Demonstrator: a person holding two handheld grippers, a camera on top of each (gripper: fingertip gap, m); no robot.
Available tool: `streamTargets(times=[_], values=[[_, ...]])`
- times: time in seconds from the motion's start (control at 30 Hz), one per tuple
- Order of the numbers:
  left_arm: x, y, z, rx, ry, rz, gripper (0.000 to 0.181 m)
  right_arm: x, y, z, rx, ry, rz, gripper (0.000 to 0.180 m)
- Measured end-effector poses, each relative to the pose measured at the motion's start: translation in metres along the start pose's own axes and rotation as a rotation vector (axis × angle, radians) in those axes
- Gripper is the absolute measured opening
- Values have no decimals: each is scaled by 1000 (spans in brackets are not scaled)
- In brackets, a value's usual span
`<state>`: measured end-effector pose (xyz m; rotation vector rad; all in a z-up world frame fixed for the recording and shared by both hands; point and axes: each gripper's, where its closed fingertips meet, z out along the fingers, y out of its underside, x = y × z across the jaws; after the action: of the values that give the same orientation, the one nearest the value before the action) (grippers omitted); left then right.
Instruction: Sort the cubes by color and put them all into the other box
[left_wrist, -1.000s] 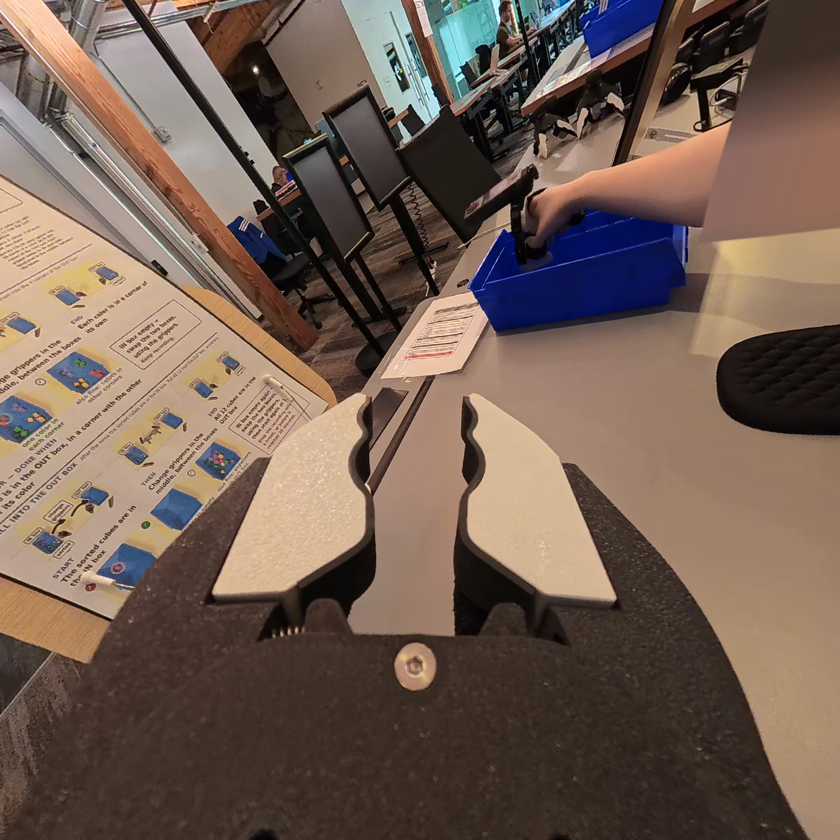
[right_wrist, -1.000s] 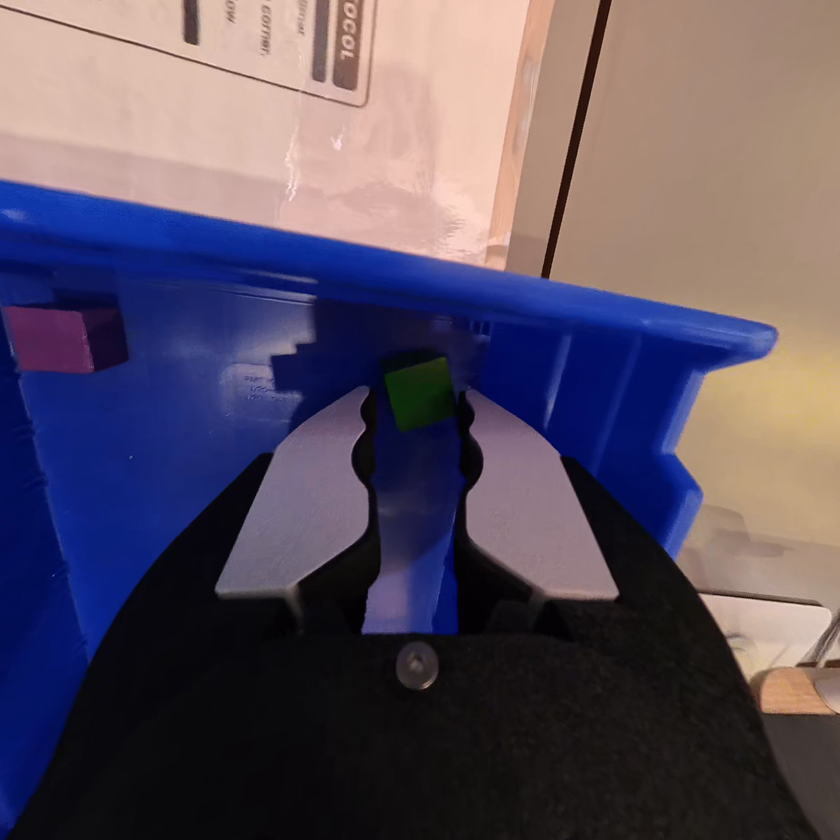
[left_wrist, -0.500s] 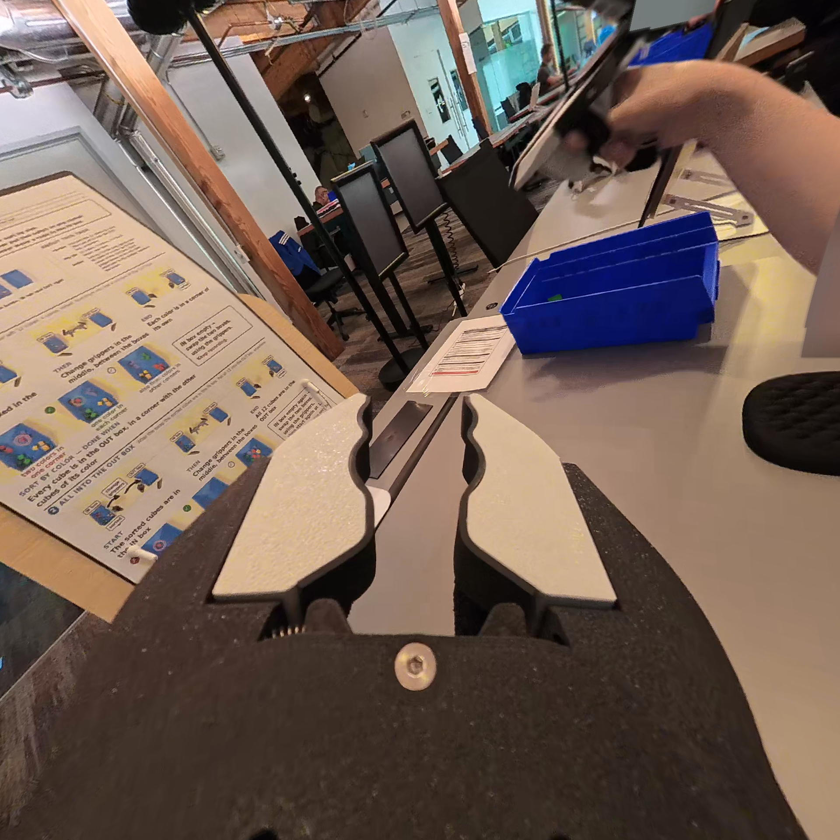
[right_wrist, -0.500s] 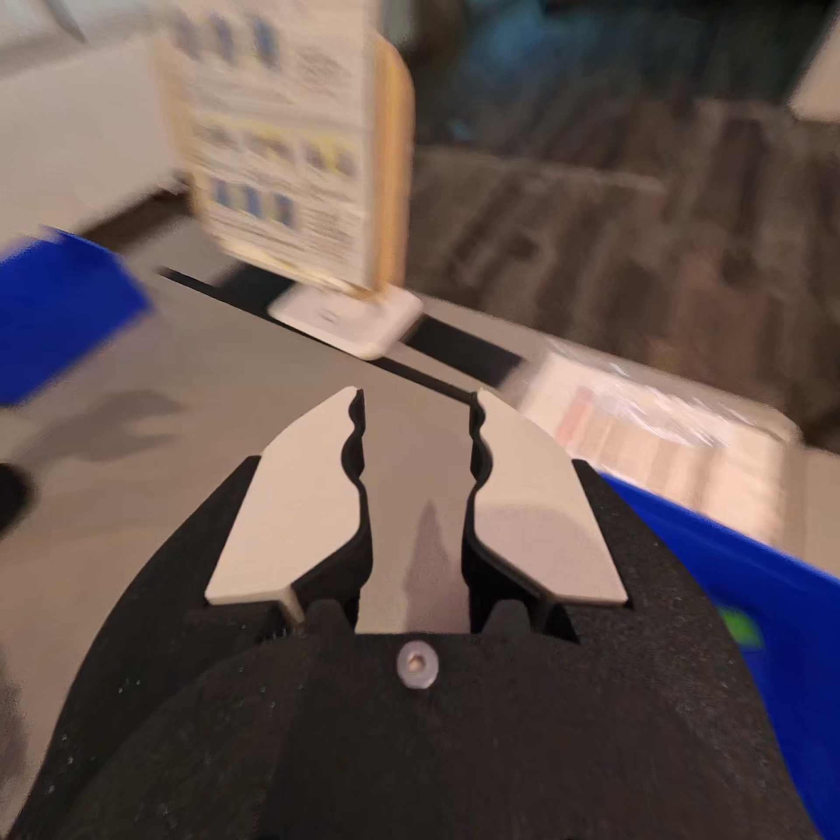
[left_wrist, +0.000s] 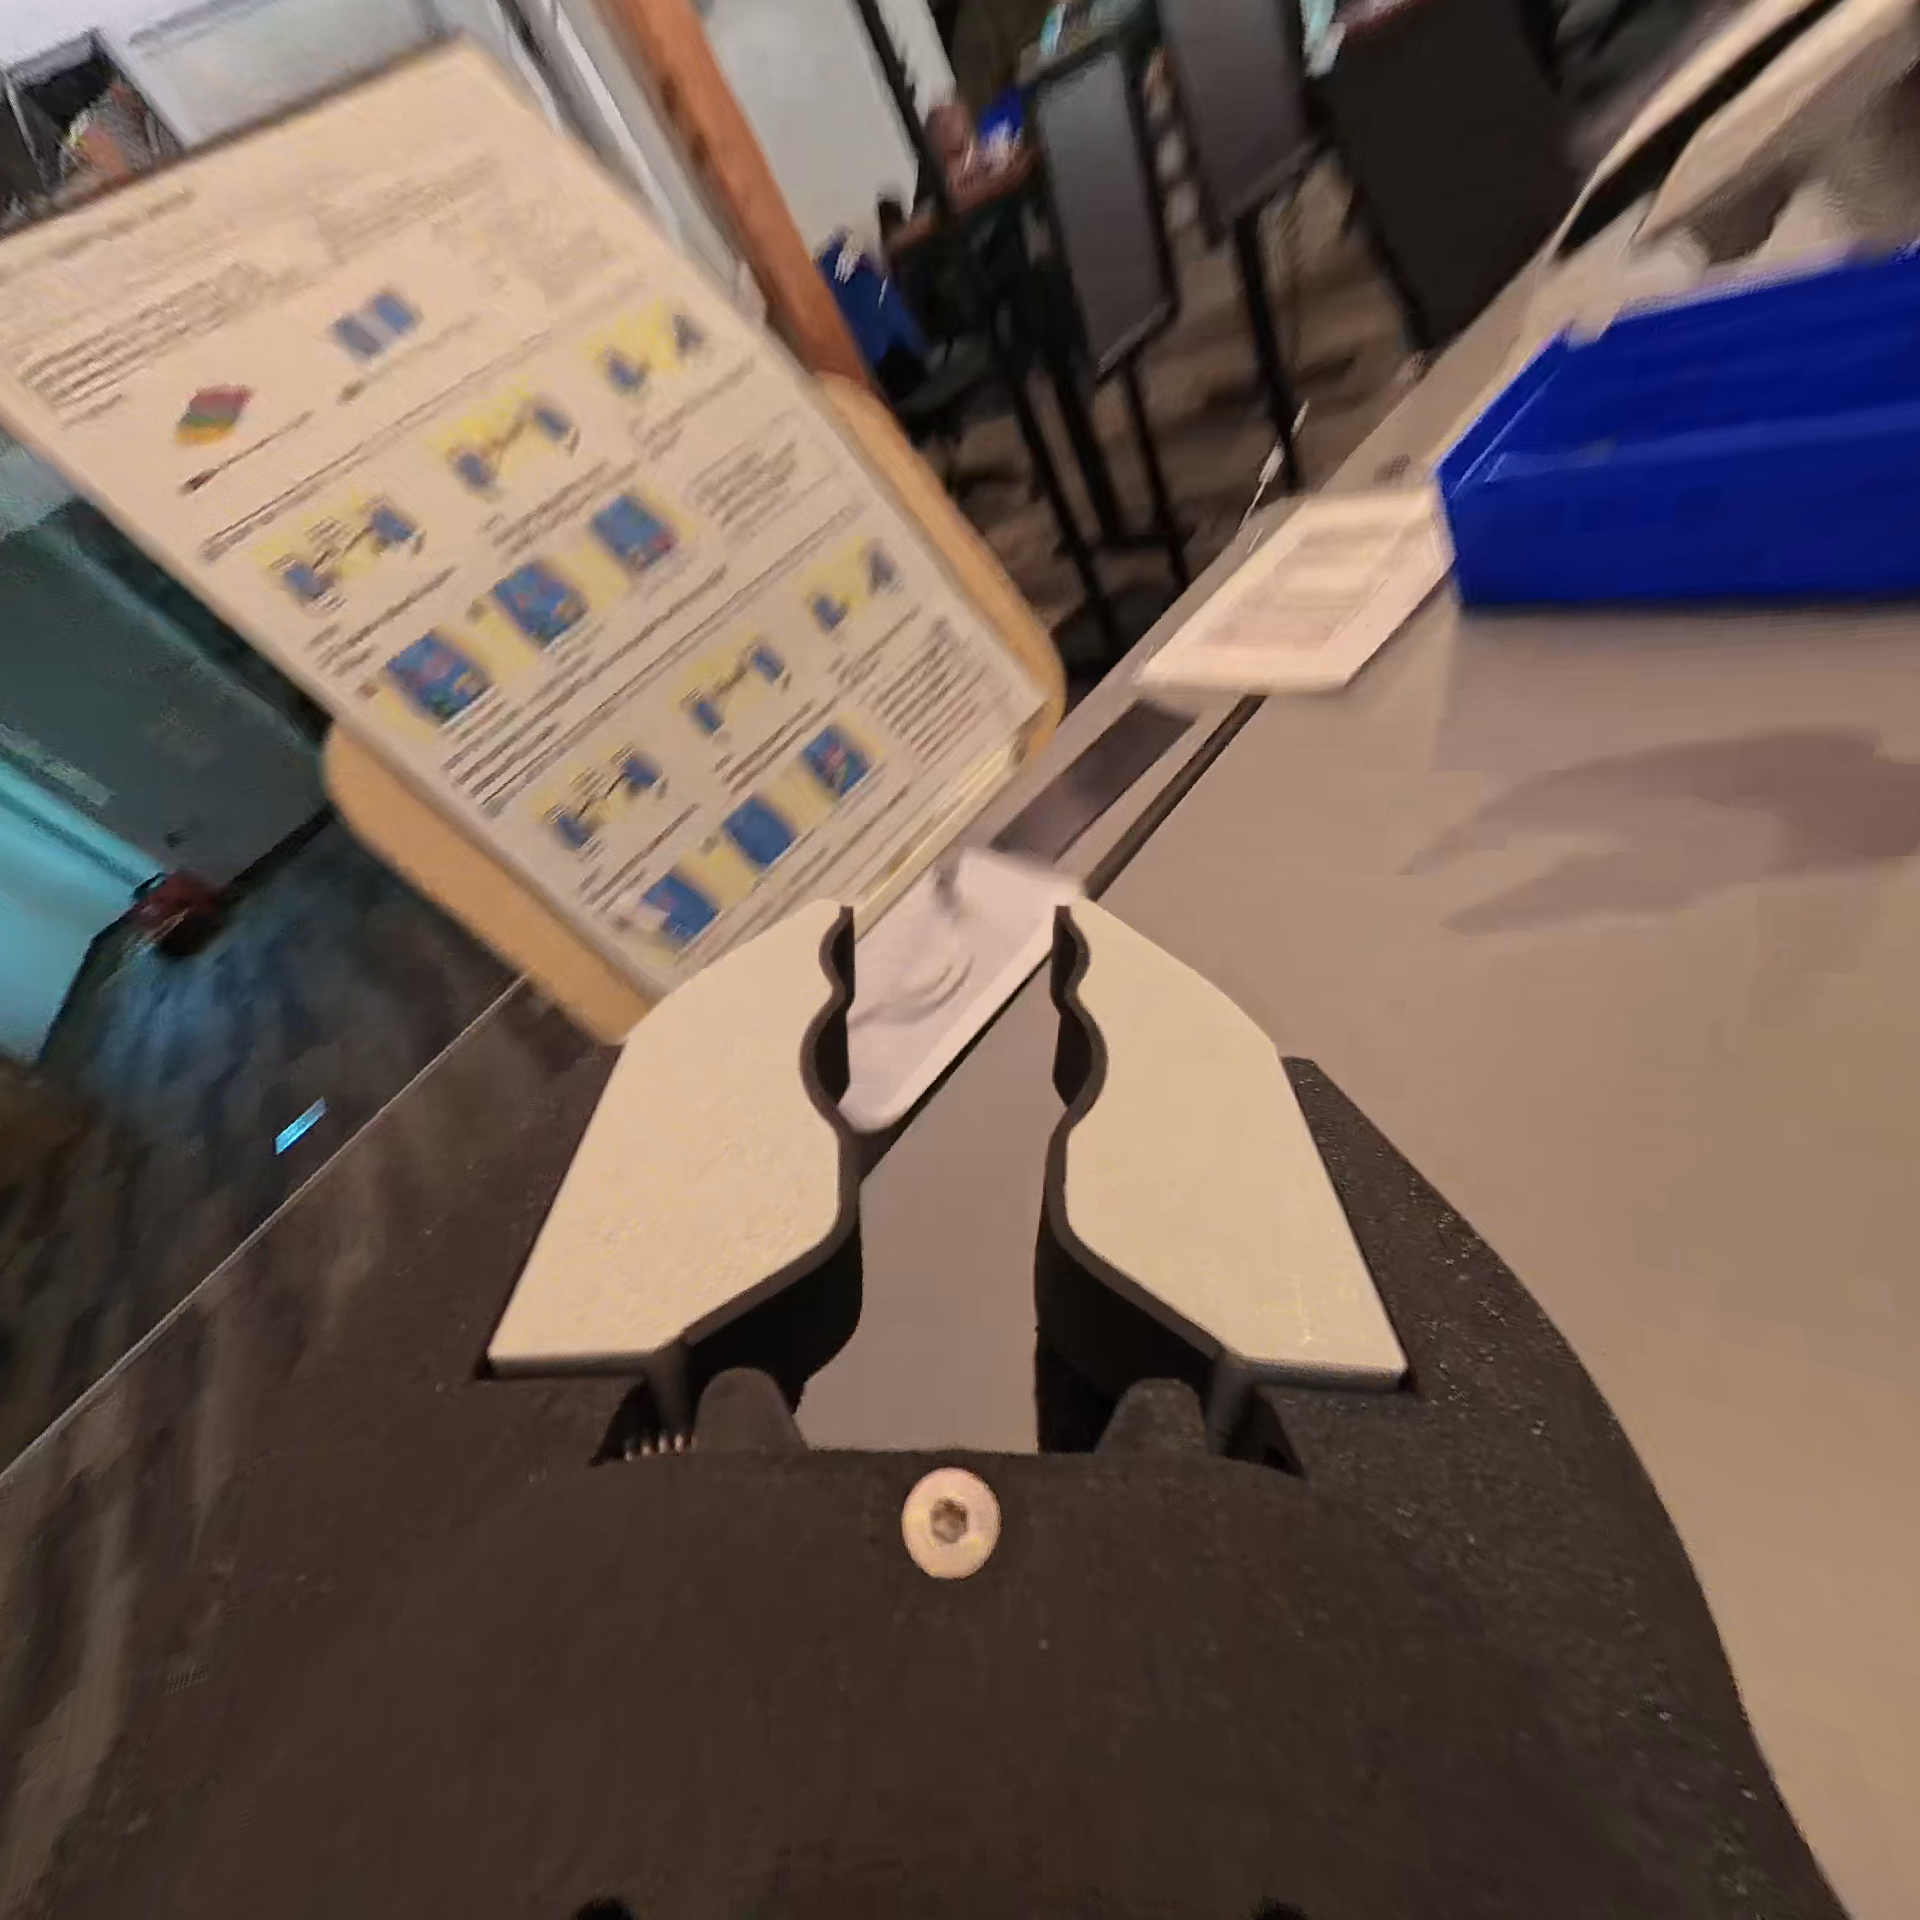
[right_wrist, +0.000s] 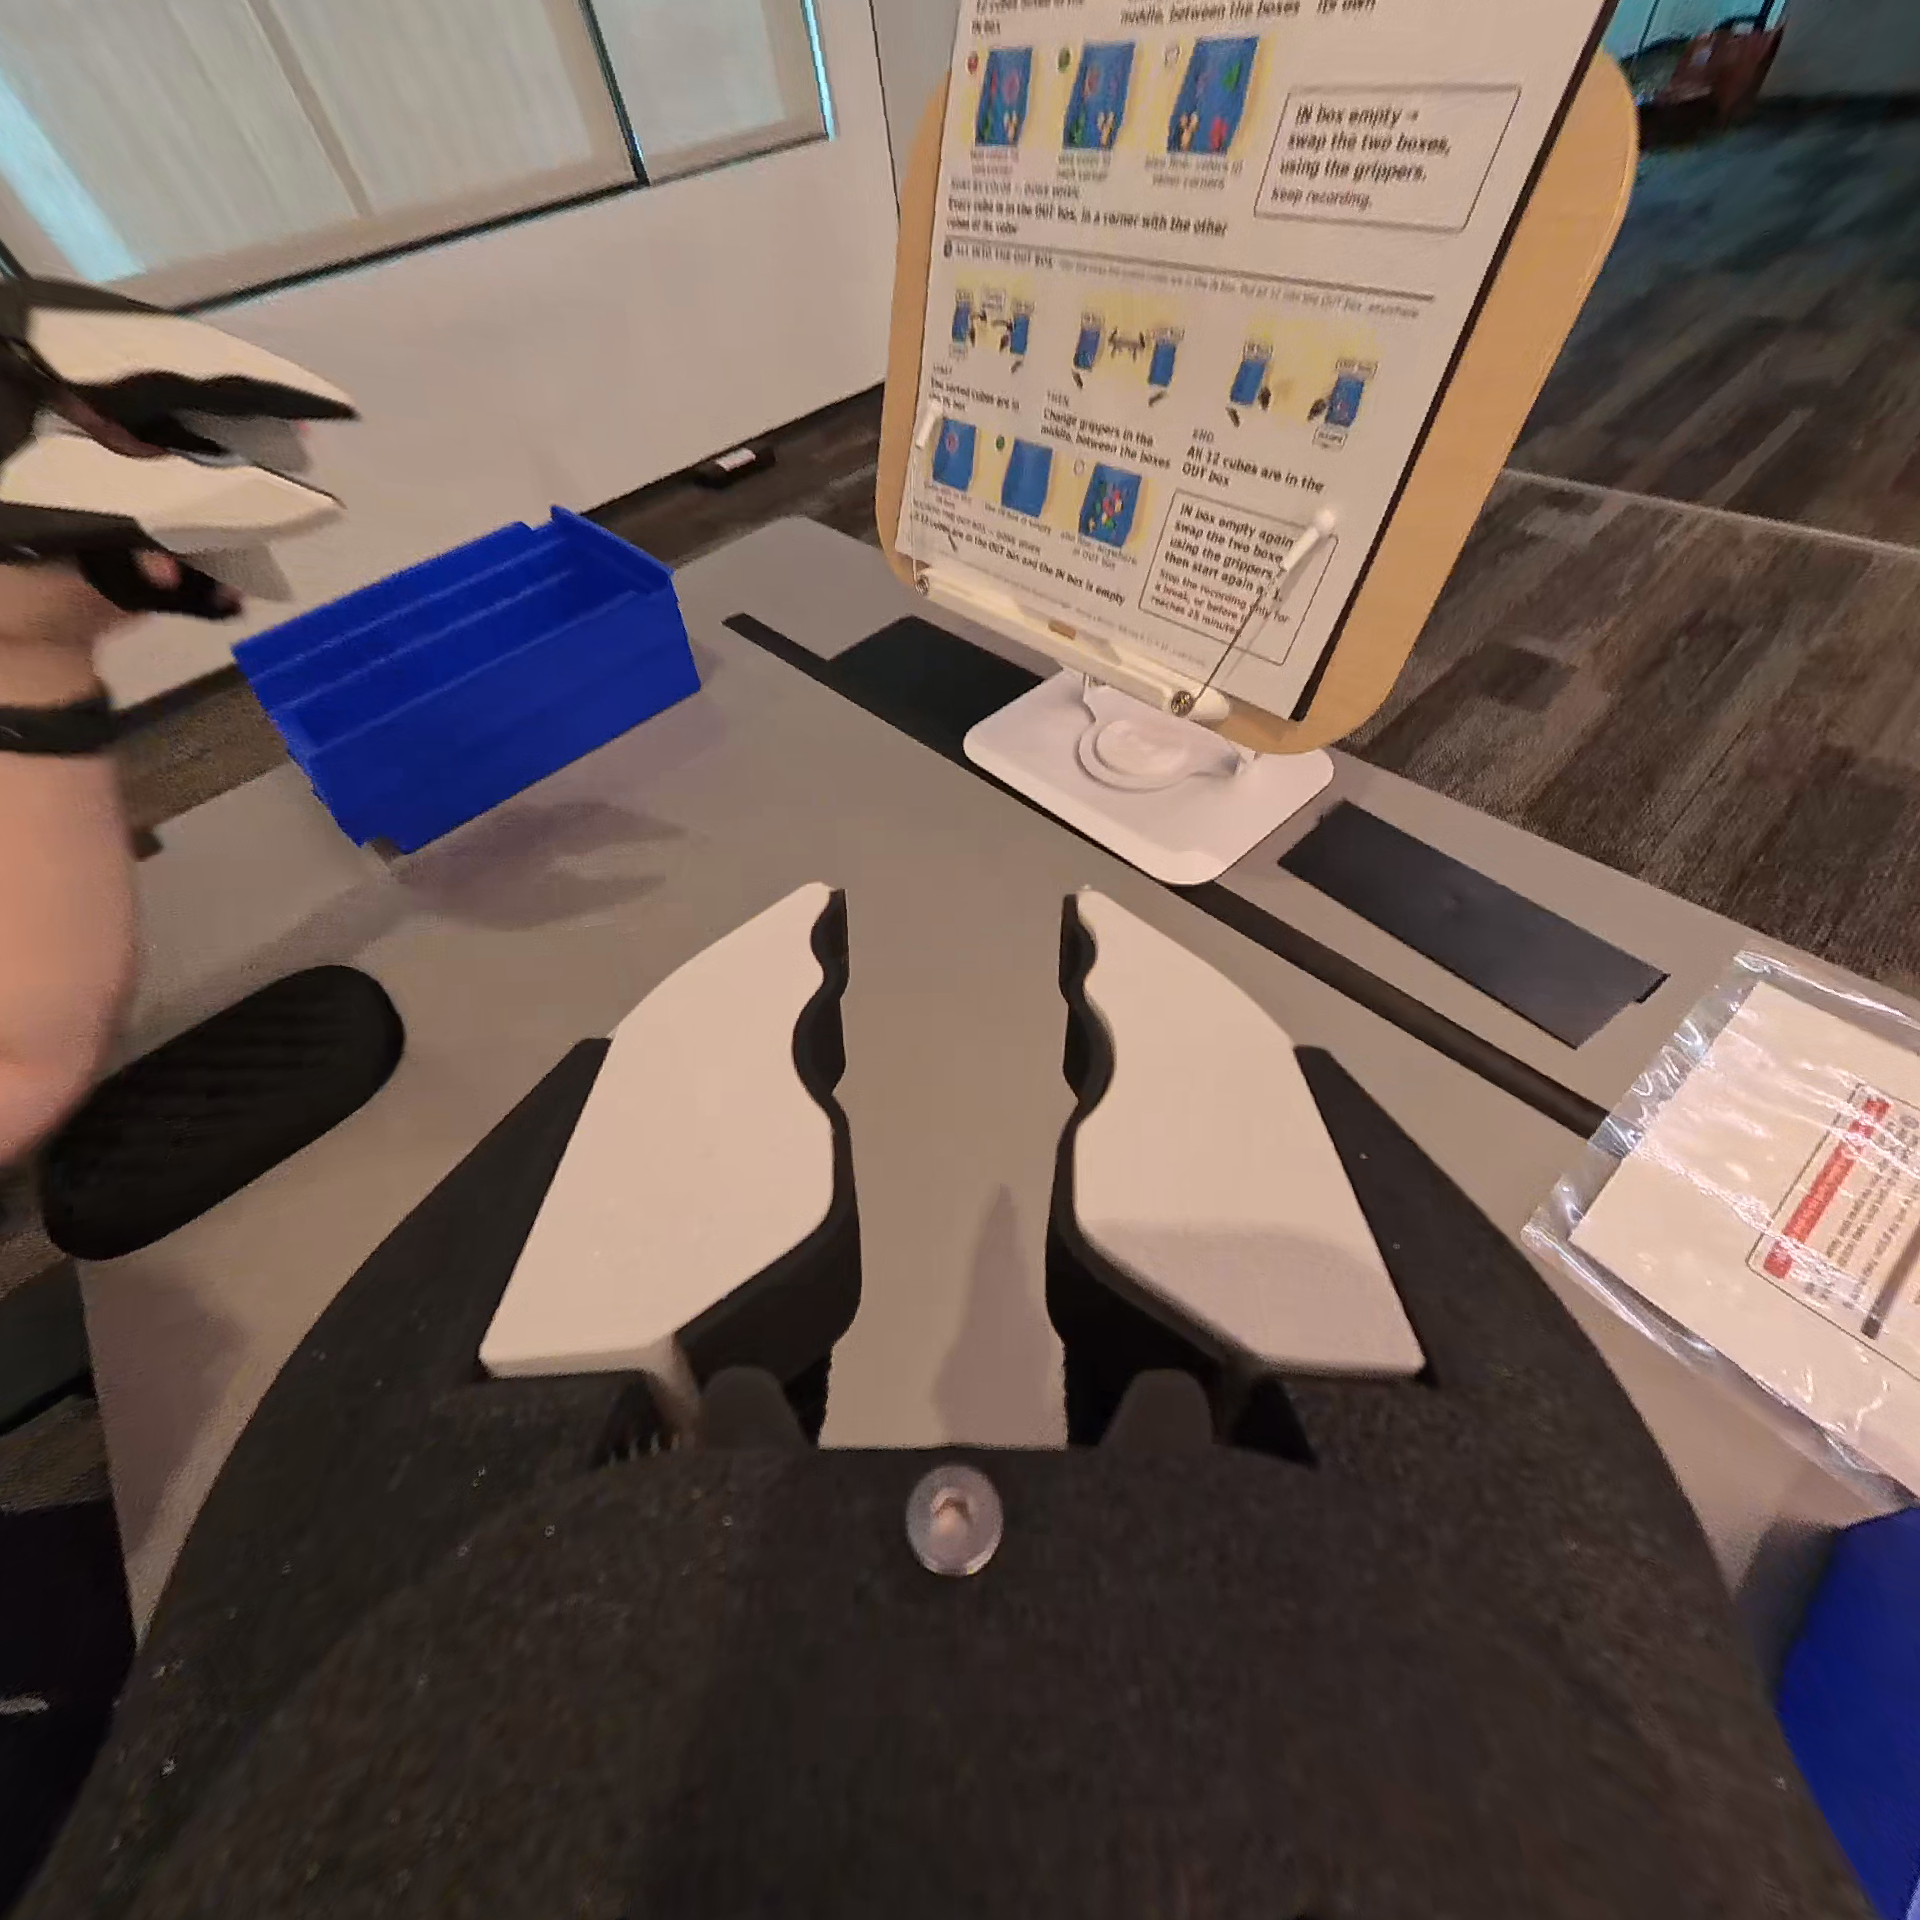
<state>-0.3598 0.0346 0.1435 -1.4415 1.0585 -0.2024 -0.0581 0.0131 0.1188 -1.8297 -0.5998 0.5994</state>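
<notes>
Two empty hand-held grippers above a grey worktop (right_wrist: 935, 831), blue boxes to either side.

The left box (right_wrist: 457, 675) lies far left, long axis running left to right, open top up; the right box (left_wrist: 1704, 468) is blurred. The right hand-held gripper (right_wrist: 951, 904) and left hand-held gripper (left_wrist: 951, 920) both hold nothing, jaws parted. An instruction board (right_wrist: 1226, 343) stands far centre, a bagged sheet (right_wrist: 1787, 1195) lies right, and a black pad (right_wrist: 218, 1101) lies left.
</notes>
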Motion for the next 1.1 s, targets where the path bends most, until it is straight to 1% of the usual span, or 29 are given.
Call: streamTargets(times=[0.07,0.1,0.17,0.27,0.33,0.43,0.57,0.67,0.73,0.87,1.1], values=[[-28,41,-31,-197,-26,98,35,-2,3,5,-18,-10,-8,38],[-40,68,-49,-311,-7,141,35,-4,3,7,-22,-22,-11,38],[-64,124,-85,-525,30,184,39,-7,5,9,-28,-42,-10,38],[-96,208,-139,-812,76,229,39,-9,7,13,-35,-52,-1,38],[-109,251,-162,-920,120,272,37,-12,8,17,-40,-79,4,38],[-119,297,-173,-991,195,348,36,-18,13,24,-59,-120,25,38],[-116,338,-169,-1029,313,362,35,-24,22,34,-96,-191,78,35],[-115,368,-169,-1091,401,400,36,-23,31,41,-136,-176,86,35],[-121,385,-171,-1143,424,436,40,-24,33,44,-150,-171,80,35],[-129,400,-168,-1157,447,409,42,-30,32,46,-143,-209,93,35],[-121,414,-158,-1156,510,433,41,-26,32,41,-129,-218,119,33]])
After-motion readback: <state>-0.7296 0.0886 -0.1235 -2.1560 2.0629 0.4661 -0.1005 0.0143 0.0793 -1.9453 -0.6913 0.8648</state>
